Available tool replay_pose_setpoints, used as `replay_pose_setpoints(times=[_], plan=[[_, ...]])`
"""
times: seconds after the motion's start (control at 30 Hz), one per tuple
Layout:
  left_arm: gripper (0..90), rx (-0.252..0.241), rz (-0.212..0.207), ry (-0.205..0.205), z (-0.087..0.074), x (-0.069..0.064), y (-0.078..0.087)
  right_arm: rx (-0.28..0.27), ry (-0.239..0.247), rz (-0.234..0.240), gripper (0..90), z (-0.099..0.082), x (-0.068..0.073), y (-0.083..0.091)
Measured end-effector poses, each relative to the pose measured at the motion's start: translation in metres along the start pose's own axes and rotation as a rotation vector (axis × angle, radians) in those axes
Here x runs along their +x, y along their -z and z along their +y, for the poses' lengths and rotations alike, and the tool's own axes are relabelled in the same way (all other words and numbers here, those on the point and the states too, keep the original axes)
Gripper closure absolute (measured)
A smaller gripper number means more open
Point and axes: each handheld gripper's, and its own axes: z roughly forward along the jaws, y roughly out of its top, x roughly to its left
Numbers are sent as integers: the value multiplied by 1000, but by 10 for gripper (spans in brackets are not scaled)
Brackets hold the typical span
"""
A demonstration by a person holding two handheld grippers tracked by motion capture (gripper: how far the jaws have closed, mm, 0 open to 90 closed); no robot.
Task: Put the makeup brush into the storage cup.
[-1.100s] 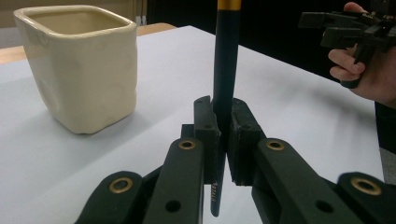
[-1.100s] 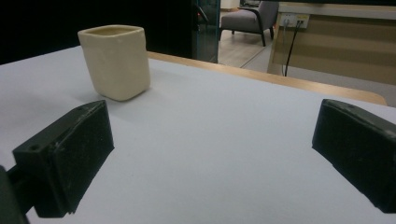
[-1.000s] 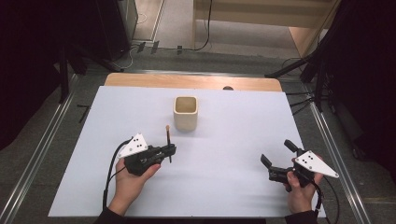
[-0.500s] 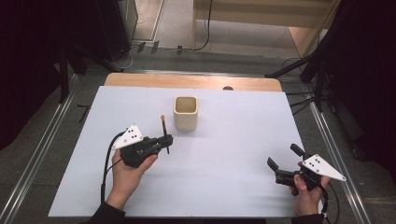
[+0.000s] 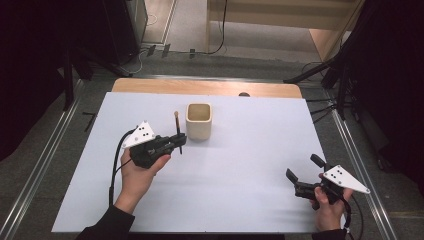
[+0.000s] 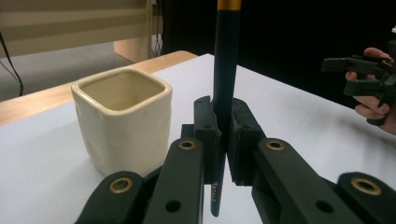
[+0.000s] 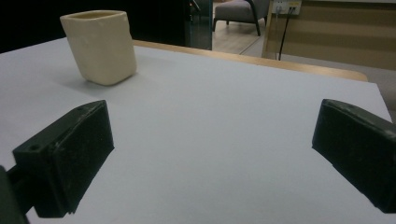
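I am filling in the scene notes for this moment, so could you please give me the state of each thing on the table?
Pencil: upright, clamped between the left tongs, off the table.
Left tongs: shut on the pencil, beside the cup.
Right tongs: open, nothing between them, near the table's right edge.
Cup: upright on the table, empty as far as its inside shows.
Table: covered by a white sheet.

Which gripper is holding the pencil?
The left gripper, shut on the upright pencil beside the cup; the right gripper is open and empty.

white table cover (image 5: 240, 190), wooden edge (image 5: 150, 86) — grey floor (image 5: 190, 25)
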Motion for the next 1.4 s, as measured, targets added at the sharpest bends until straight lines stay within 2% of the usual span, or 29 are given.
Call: replay_pose_setpoints(times=[0.3, 0.73, 1.13, 1.4], plan=[[842, -6, 7, 4, 13, 7, -5, 6, -3, 4, 0, -1, 0, -1], [842, 10, 5, -15, 32, 15, -17, 9, -1, 5, 0, -1, 0, -2], [842, 4, 4, -14, 43, 21, -26, 16, 2, 9, 0, -3, 0, -3], [842, -23, 5, -6, 53, 27, -33, 18, 1, 11, 0, -3, 0, -3]])
